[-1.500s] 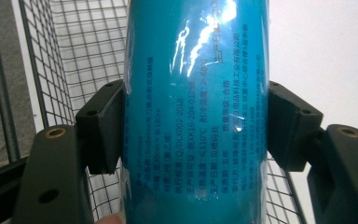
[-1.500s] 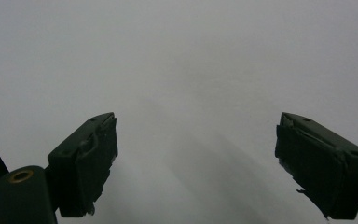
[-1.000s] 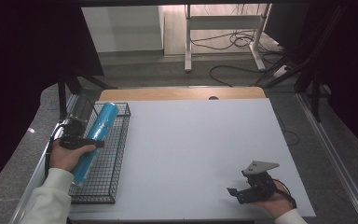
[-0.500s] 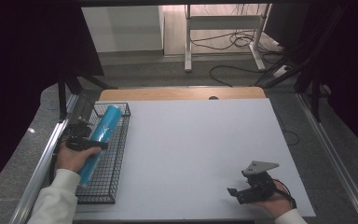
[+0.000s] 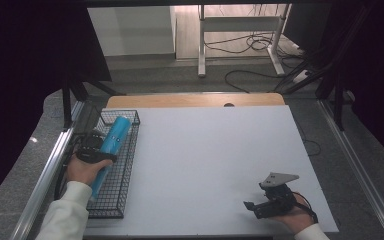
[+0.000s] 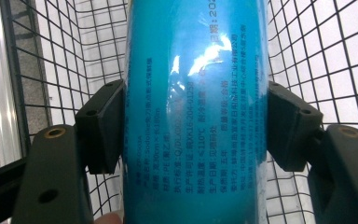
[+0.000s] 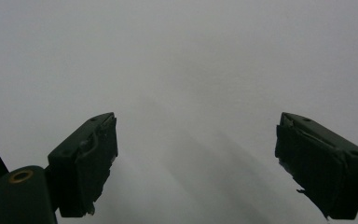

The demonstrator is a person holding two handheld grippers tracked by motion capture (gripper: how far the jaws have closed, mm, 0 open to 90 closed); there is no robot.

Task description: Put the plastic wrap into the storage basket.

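Note:
A long blue cylinder [image 5: 111, 148] wrapped in glossy film with printed text lies lengthwise in the black wire basket [image 5: 127, 165] at the table's left edge. My left gripper [image 5: 96, 153] is shut on the cylinder [image 6: 196, 116] around its middle, both pads pressed against its sides, with the basket mesh [image 6: 326, 60] right beneath it. Near the front right of the white table my right gripper [image 5: 252, 207] is held low in a hand, its jaws open and nothing between them. In the right gripper view my right gripper [image 7: 196, 163] faces bare white tabletop.
The white table top [image 5: 210, 150] spreads between the basket and the right hand. A wooden strip [image 5: 195, 100] runs along the far edge. Metal rails [image 5: 45, 175] flank the table; cables and a desk frame [image 5: 240, 45] lie on the floor beyond.
The left hand has brought the blue cylinder down and slightly leftward, so it now lies lower in the basket. The right hand and its gripper have stayed put.

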